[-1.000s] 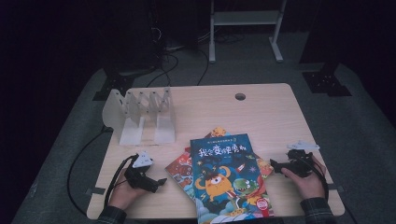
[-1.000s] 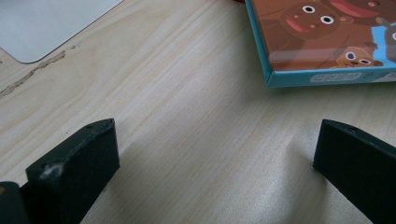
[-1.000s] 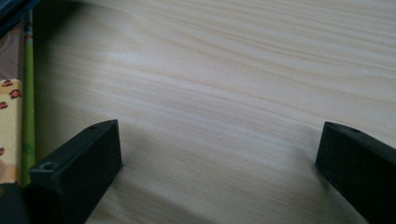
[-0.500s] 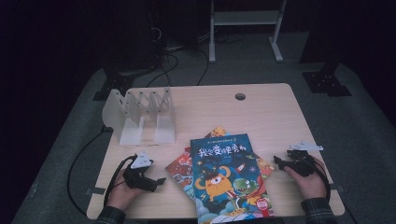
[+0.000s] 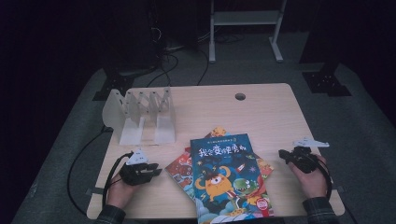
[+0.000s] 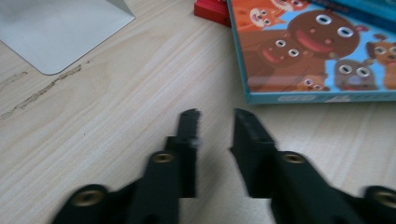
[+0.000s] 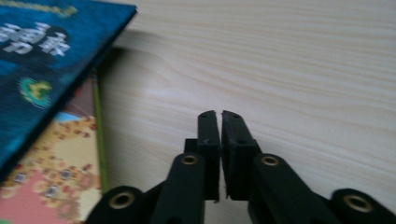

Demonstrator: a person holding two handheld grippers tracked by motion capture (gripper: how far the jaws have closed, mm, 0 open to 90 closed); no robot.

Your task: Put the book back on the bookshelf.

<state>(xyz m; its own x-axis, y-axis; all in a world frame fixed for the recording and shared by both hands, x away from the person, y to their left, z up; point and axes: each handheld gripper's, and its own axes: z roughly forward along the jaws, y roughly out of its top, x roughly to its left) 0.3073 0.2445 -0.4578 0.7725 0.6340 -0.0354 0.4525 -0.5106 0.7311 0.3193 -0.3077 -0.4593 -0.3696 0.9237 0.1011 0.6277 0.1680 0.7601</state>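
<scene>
The blue picture book point(image 5: 229, 179) lies on top of a fanned stack near the front edge of the surface point(image 5: 261, 112). Left gripper point(image 5: 152, 171) fingers have just been closing — a narrow gap remains, nothing between. Right gripper point(image 5: 283, 154) fingers have closed together, empty, just beside the book.

Stack of picture books point(image 5: 229, 179) at the table's point(image 5: 261, 112) near middle edge, divider rack point(image 5: 142, 114) behind them to the left, left gripper point(image 5: 156, 171) just left of the books, right gripper point(image 5: 282, 154) just right
</scene>
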